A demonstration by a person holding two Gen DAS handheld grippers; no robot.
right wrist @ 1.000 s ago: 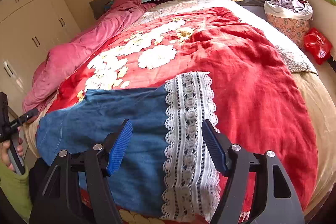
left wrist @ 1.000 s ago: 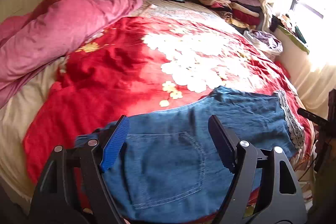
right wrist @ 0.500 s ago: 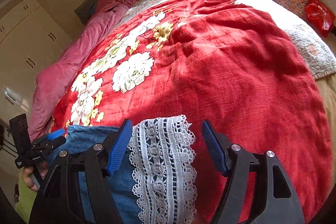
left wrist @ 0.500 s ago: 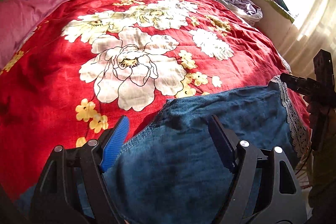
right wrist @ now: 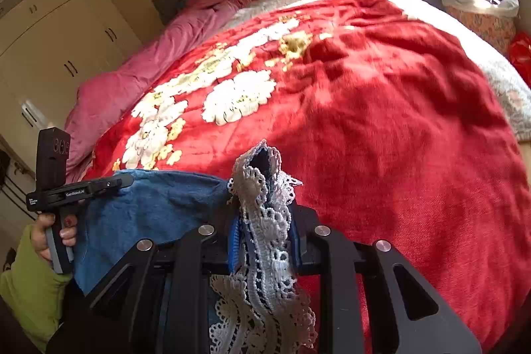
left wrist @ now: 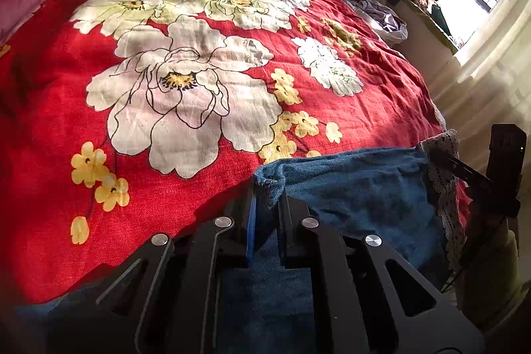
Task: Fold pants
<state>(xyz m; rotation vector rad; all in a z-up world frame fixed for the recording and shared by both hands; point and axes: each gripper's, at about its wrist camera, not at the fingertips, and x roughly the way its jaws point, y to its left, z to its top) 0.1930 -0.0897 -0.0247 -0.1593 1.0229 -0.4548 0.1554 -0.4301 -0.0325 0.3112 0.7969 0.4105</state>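
1. The left gripper point(right wrist: 113, 183) body reads "GenRobot.AI".
2. The pants point(left wrist: 358, 184) lie at the near edge of the bed point(left wrist: 39, 128); the red blanket point(right wrist: 381, 121) beyond is bare.
3. The left gripper is clamped on a denim corner; the right gripper point(right wrist: 265, 241) is clamped on the lace hem point(right wrist: 265, 221).

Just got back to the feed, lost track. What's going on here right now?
A person is folding denim pants on a bed with a red floral blanket. The left claw is shut on the far denim edge at one end; the right claw is shut on the lace hem at the other end. The far edge hangs pinched between the two claws; the rest lies on the blanket.
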